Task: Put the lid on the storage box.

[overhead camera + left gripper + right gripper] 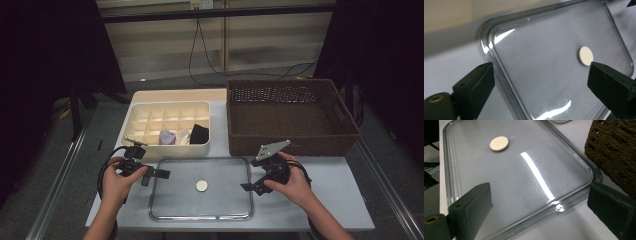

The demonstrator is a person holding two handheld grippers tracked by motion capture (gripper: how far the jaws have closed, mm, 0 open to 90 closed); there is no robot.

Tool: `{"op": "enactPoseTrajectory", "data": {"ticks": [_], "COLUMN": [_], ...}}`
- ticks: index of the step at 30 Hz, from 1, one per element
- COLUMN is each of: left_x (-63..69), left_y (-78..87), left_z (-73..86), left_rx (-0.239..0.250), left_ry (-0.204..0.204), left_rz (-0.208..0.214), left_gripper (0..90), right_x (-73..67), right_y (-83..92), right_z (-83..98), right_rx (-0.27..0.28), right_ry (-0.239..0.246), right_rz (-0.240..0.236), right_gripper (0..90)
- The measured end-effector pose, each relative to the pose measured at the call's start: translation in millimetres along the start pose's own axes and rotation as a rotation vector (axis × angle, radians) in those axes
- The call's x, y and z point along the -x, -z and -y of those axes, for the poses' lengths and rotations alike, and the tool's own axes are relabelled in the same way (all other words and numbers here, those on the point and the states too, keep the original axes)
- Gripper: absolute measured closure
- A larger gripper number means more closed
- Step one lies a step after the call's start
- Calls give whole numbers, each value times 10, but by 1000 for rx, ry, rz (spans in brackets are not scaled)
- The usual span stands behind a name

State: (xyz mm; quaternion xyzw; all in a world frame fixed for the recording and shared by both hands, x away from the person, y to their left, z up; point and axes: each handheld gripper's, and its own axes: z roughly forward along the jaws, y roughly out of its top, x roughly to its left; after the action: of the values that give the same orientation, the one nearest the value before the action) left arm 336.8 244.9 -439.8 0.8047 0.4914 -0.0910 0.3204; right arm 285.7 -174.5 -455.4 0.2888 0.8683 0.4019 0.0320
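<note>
A clear glass tray (pixel 200 218) lies on the grey table in front of me, with one small white disc (pixel 201 186) near its middle. My left gripper (pixel 154 177) sits at the tray's left edge, open and holding nothing. My right gripper (pixel 251 175) sits at the tray's right edge, also open and holding nothing. In the left gripper view the jaws (pixel 541 75) stand wide apart over the tray rim (pixel 499 65), with the disc (pixel 585 55) just beyond the right jaw. In the right gripper view the gripper (pixel 540 195) straddles the tray's corner rim (pixel 574 195), and the disc (pixel 499 143) lies farther off.
A cream divided box (pixel 150 116) stands behind the tray at the left, holding a purple item (pixel 167 137), a white item (pixel 183 136) and a black item (pixel 199 134). A brown wicker basket (pixel 290 117) stands at the back right, close to my right gripper (pixel 616 152).
</note>
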Motion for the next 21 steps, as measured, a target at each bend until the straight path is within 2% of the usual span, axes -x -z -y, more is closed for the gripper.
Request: {"op": "enactPoseTrajectory", "data": {"ticks": [2, 3, 6, 9, 10, 12, 13, 17, 18, 19, 21], "left_x": [-25, -45, -51, -82, -74, -111, -103, -124, -140, -118, -141], "left_y": [5, 13, 5, 16, 2, 11, -10, -22, -8, -26, -22], "left_z": [25, 37, 75, 111, 130, 149, 169, 203, 206, 219, 232], "left_rx": [2, -13, -8, -20, 3, -32, -15, -31, -59, -34, -51], "left_ry": [-7, -23, -6, -22, 4, -24, 0, 2, -22, 11, -16], "left_rz": [9, 6, 6, 7, 3, -4, -2, 1, 9, 7, 8], "left_gripper": [86, 87, 103, 113, 114, 112, 111, 112, 115, 126, 146], "right_x": [0, -1, -2, 8, 9, 19, 15, 11, 10, 7, 9], "right_y": [-4, -5, -18, -20, -16, -13, -10, 7, 11, 14, 6], "right_z": [0, -1, 1, 6, 6, 11, 13, -1, -3, -5, -1], "right_rx": [-3, -8, -23, -28, -33, -29, -28, -35, -30, -32, -44], "right_ry": [-7, -10, -17, -35, -45, -61, -77, -106, -115, -133, -145], "right_rz": [4, 10, 21, 26, 31, 28, 24, 15, 10, 8, 5], "right_gripper": [52, 54, 61, 71, 80, 98, 115, 165, 170, 171, 196]}}
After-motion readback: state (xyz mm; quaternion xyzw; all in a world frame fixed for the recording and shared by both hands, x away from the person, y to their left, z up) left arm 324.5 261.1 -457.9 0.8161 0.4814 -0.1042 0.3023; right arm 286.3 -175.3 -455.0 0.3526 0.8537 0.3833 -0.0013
